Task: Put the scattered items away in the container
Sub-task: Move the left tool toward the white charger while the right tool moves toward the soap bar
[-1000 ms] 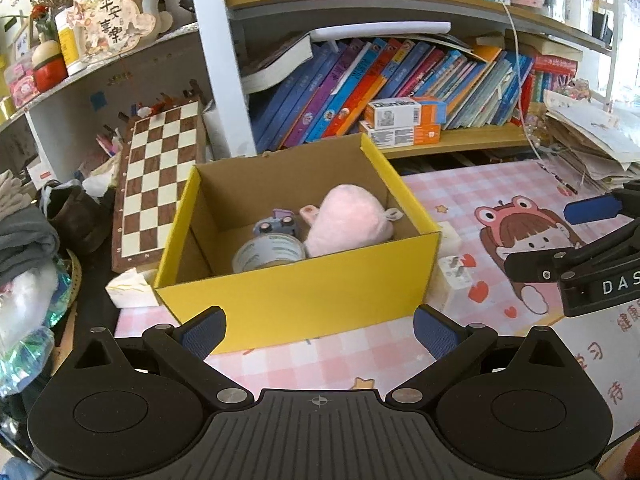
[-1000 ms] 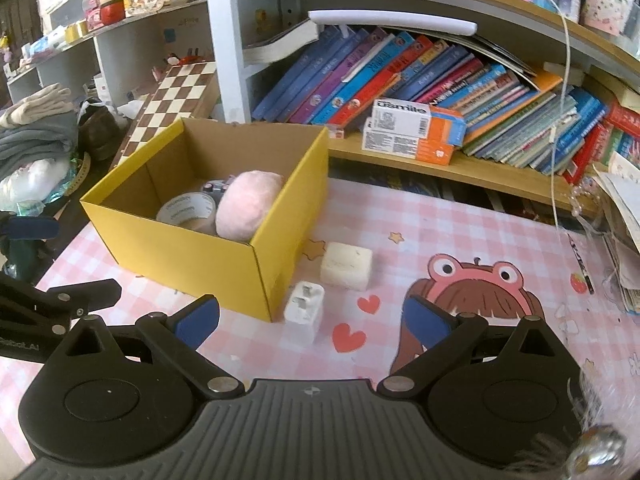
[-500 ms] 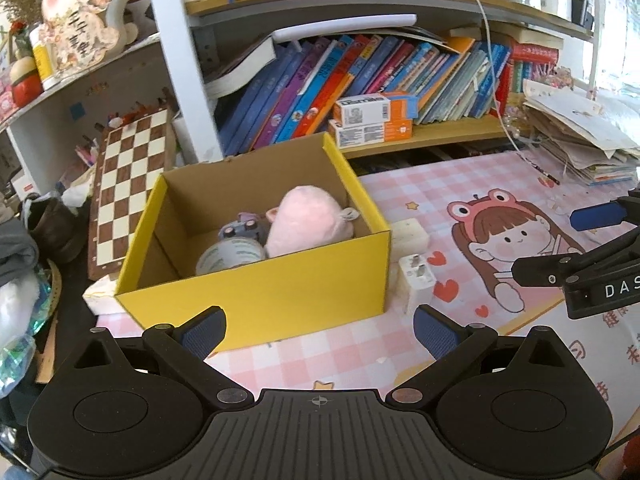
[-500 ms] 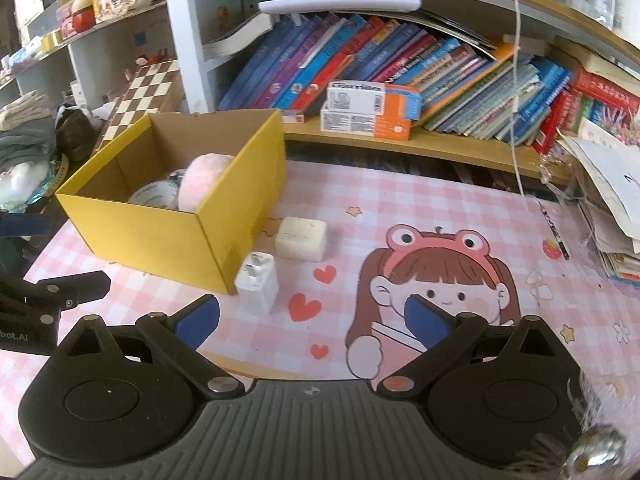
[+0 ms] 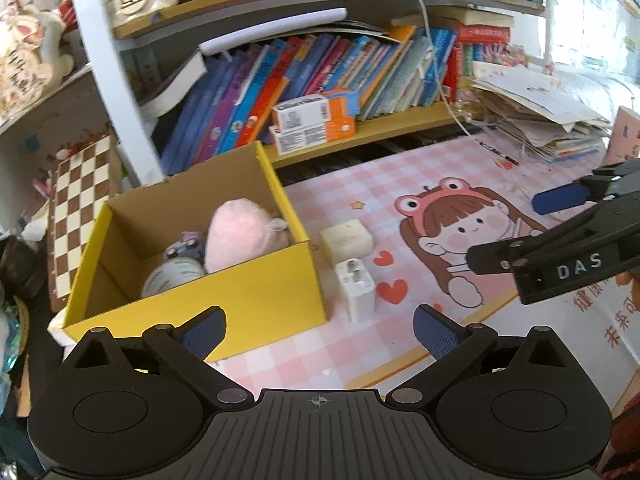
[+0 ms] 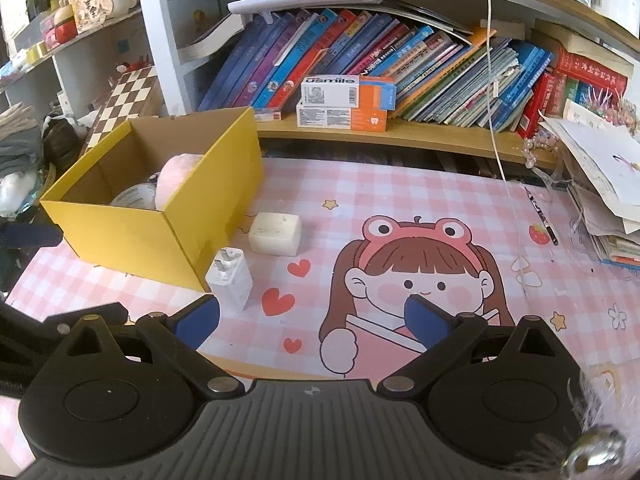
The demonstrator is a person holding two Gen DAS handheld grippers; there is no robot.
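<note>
Both tongs, left [image 5: 318, 328] and right [image 6: 312, 318], are hanging spread and empty while I am eyeing the white charger [image 6: 230, 279] beside the yellow box [image 6: 132, 236] on the counter, needing a reach next.

The box [image 6: 168, 216] sits at the desk's [image 6: 400, 200] left edge; plush [image 6: 178, 176] and tape [image 6: 134, 196] lie in it; charger [image 6: 230, 278] and soap [image 6: 275, 233] stand just right of it, soap behind charger.

Pink checked mat [image 6: 400, 184] (cartoon-printed) bears yellow box [image 6: 132, 236], charger [image 6: 230, 278], white block [image 6: 275, 234].
</note>
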